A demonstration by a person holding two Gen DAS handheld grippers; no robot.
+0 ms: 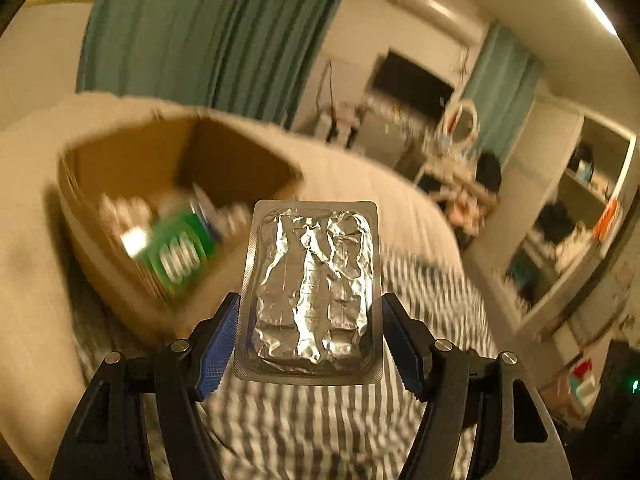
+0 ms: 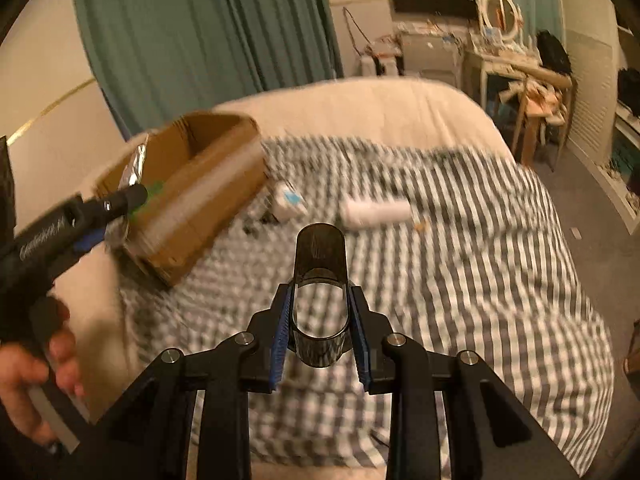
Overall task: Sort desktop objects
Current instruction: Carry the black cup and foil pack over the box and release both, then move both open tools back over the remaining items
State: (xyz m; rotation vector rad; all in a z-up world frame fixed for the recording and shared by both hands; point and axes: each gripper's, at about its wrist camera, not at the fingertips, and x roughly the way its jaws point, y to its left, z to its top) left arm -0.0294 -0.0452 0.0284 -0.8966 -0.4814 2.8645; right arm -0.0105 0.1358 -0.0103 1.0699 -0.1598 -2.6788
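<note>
Both wrist views look forward over bed [image 2: 440, 240]; share cardboard box [image 1: 120, 168], curtain [image 2: 180, 40].

The left gripper [image 1: 310, 340] grips a foil blister pack [image 1: 312, 292] near the cardboard box [image 1: 120, 264].

1. We saw a silver foil blister pack [image 1: 312, 292], crinkled, held foil side up above the bed beside the cardboard box [image 1: 120, 160].
2. A dark, glossy, oval-ended case [image 2: 319, 280] stood clamped upright.
3. The open box held blurred packets, one green.
</note>
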